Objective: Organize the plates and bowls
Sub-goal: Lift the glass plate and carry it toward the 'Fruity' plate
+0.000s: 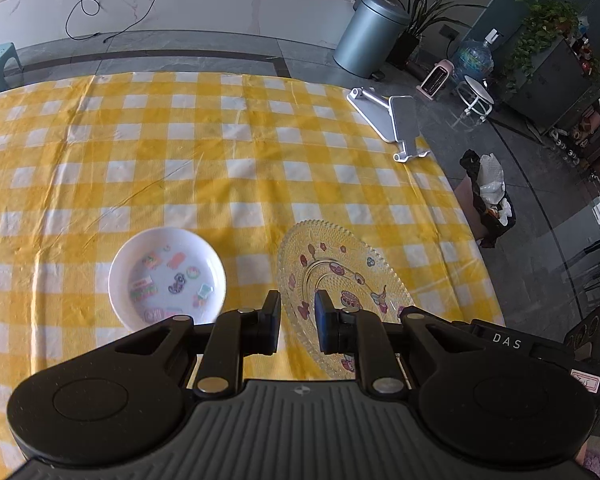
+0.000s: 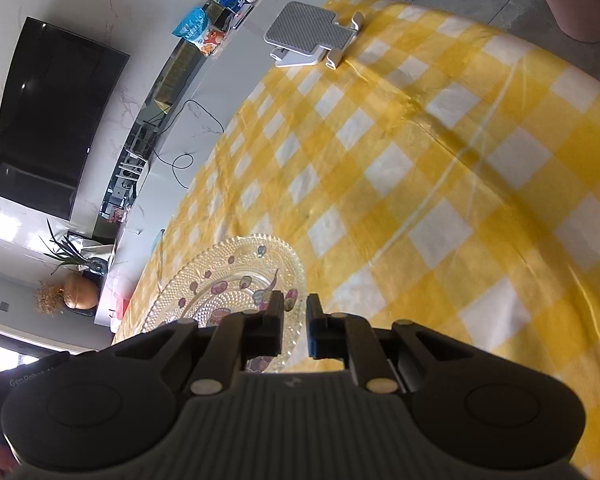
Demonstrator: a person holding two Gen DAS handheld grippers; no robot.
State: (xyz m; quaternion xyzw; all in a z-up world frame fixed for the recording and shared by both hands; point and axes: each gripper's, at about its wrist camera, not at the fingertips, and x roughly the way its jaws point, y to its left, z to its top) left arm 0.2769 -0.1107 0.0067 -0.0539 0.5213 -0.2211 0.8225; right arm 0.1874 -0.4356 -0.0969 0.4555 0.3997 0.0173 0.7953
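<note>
Left wrist view gives you the table under its yellow-and-white checked cloth [image 1: 220, 152], with two pieces of tableware near the bottom of the frame: a white bowl [image 1: 167, 278] printed with small coloured stickers inside, and just to its right a clear glass plate [image 1: 340, 276] with a beaded rim and pink cartoon figures. The two sit near each other but apart, a strip of cloth between them. Further back toward the right edge of the table lies a white folding stand [image 1: 392, 120], well clear of both. Off the table you can see a grey bin [image 1: 370, 32], potted plants and a water bottle on the floor.

Your left gripper [image 1: 297, 322] tilts down over the near left edge of the glass plate; its jaws stand slightly apart with a narrow gap, and nothing is between them — cloth and plate rim show through the gap.

From the right wrist view, your right gripper [image 2: 295, 324] is rolled well over, so the table runs diagonally. It hangs over the glass plate [image 2: 236, 276], whose rim shows through the gap. The jaws are nearly together and hold nothing. The stand [image 2: 308, 36] sits at the far edge, and a dark screen [image 2: 52, 116] hangs on the wall beyond.
</note>
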